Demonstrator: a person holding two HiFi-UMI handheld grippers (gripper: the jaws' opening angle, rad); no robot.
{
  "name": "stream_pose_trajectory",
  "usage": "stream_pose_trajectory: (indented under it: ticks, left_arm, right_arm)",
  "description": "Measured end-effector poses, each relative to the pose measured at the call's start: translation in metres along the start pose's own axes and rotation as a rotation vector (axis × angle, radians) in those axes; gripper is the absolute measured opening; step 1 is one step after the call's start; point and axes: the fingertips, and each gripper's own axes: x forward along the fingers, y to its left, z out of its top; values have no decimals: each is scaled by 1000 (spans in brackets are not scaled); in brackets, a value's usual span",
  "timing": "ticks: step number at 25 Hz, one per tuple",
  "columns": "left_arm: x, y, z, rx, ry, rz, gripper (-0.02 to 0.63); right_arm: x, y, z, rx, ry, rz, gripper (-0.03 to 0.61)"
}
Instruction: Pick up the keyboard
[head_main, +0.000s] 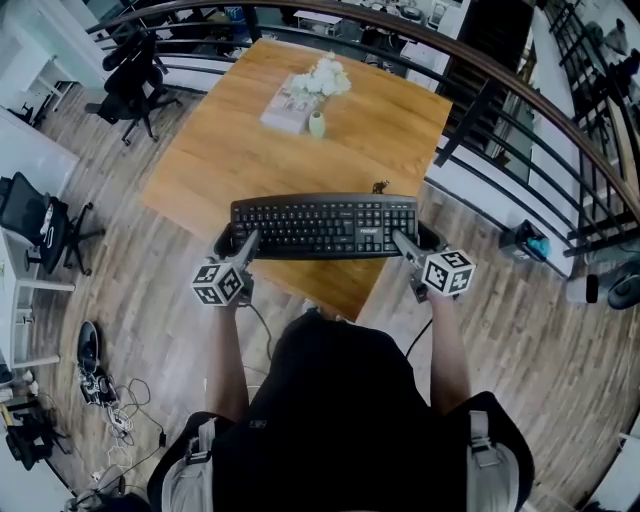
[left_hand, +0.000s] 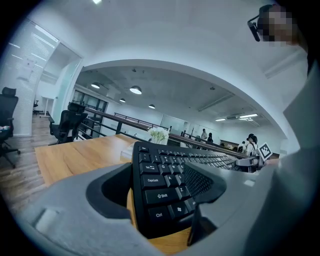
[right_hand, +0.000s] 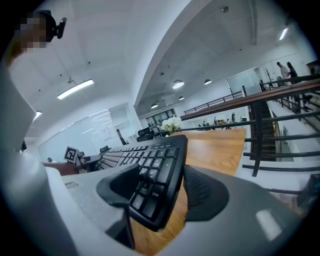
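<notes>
Black plastic, long and thin: the keyboard (head_main: 323, 226) looks light and stiff, so it should not bend much. It is wide, though, and if only 1 end is held it could tip and slide out. The keys wobble and the shell is smooth, so the best places to hold are the 2 short ends, both at once, kept level.

That is how it is held here. The left gripper (head_main: 240, 243) is closed on the left end. In the left gripper view, 1 pad presses on the keys near the corner and the other jaw sits behind the keyboard's back. A thin strip of wood shows beside that back jaw, so I cannot tell how hard it squeezes.

The keyboard stretches across between the 2 grippers, over the near corner of the wooden table (head_main: 230, 160), close to the person. I think it is just off the wood, but I cannot be sure.

The right gripper (head_main: 405, 243) pinches the right end the same way, 1 jaw on the keys and 1 behind. White flowers (head_main: 325, 80) stand well apart, farther along the table.
</notes>
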Motion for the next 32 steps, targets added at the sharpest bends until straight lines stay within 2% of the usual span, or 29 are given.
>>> stream_pose_trajectory:
  ticks: [10,22,32]
  left_arm:
    - [-12,-1,5,9,-20,17,319]
    - [-20,-15,-3,-1,-17,24,319]
    - [-29,-8,4,12,-18,44,319]
  right_arm:
    - [-1,6,-1,-8,-4,20,270]
    - [-10,-1,0,4,-46,2,262]
    - [-3,6,-4,16,-46,17,262]
